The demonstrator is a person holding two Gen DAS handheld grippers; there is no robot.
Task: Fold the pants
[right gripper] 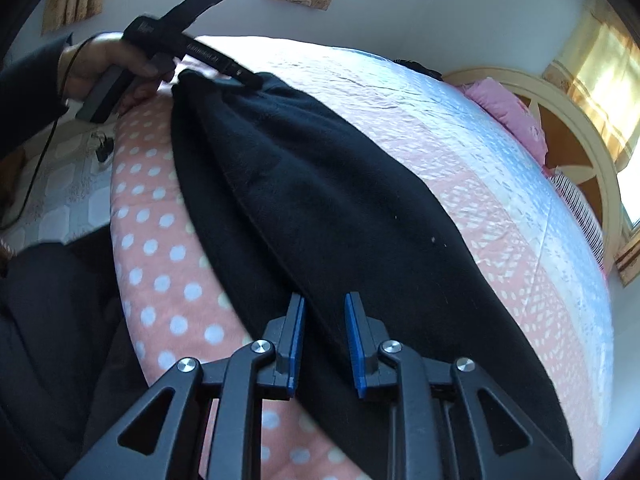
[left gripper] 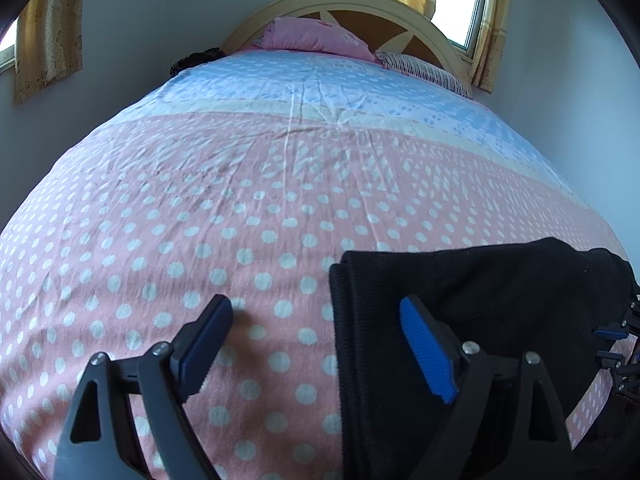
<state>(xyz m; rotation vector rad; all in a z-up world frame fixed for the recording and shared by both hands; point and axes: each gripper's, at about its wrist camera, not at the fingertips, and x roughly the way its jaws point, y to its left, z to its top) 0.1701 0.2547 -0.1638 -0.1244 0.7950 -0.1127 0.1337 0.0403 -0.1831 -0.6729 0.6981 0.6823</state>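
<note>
Black fleece pants [left gripper: 480, 280] [right gripper: 320, 200] lie lengthwise along the near edge of the polka-dot bed cover [left gripper: 240, 220]. My left gripper [left gripper: 316, 304] is open wide at one narrow end of them. Its right finger rests over the black fabric and its left finger over bare cover. In the right wrist view a hand [right gripper: 100, 64] holds that left gripper [right gripper: 240, 78] at the pants' far end. My right gripper [right gripper: 326, 312] hovers over the other end, narrowly open, both blue pads bare and black fabric beneath them. Part of the right gripper [left gripper: 616, 336] shows at the frame edge.
A pink pillow [left gripper: 312, 36] and a striped pillow [left gripper: 424, 68] lie against the curved headboard [left gripper: 360, 4]. The bed's edge drops to a tiled floor [right gripper: 60, 184] with a cable on it. The person's dark-clothed legs [right gripper: 48, 320] stand against the bedside.
</note>
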